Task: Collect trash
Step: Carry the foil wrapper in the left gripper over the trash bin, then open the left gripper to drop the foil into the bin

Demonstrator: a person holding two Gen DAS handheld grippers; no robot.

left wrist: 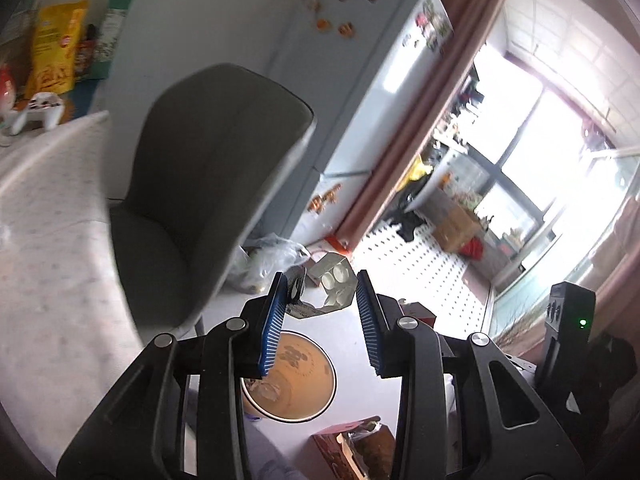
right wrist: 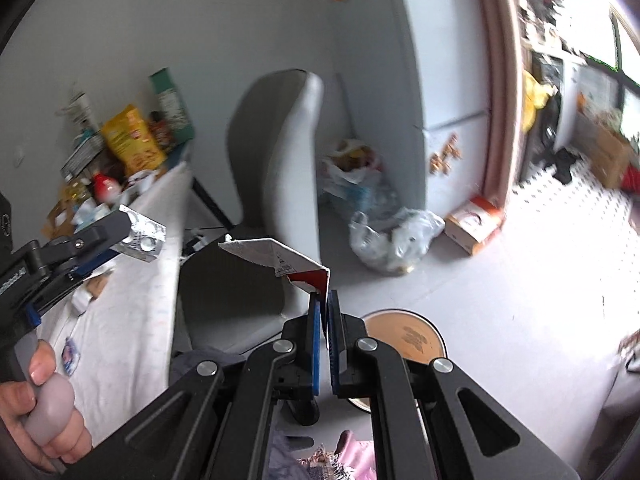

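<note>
Left wrist view: between the parted fingers of the left gripper (left wrist: 322, 300) a silver blister pack (left wrist: 334, 284) hangs, seemingly stuck to one blue pad, above an orange-lined bin (left wrist: 304, 376) on the floor. A grey chair (left wrist: 208, 184) stands beside the bench (left wrist: 48, 216). Right wrist view: the right gripper (right wrist: 324, 308) has its fingers pressed together on a torn piece of cardboard (right wrist: 276, 258), held over the floor near the bin (right wrist: 404, 338); the left gripper (right wrist: 120, 236) with the blister pack (right wrist: 144, 238) hovers over the bench (right wrist: 132, 280).
</note>
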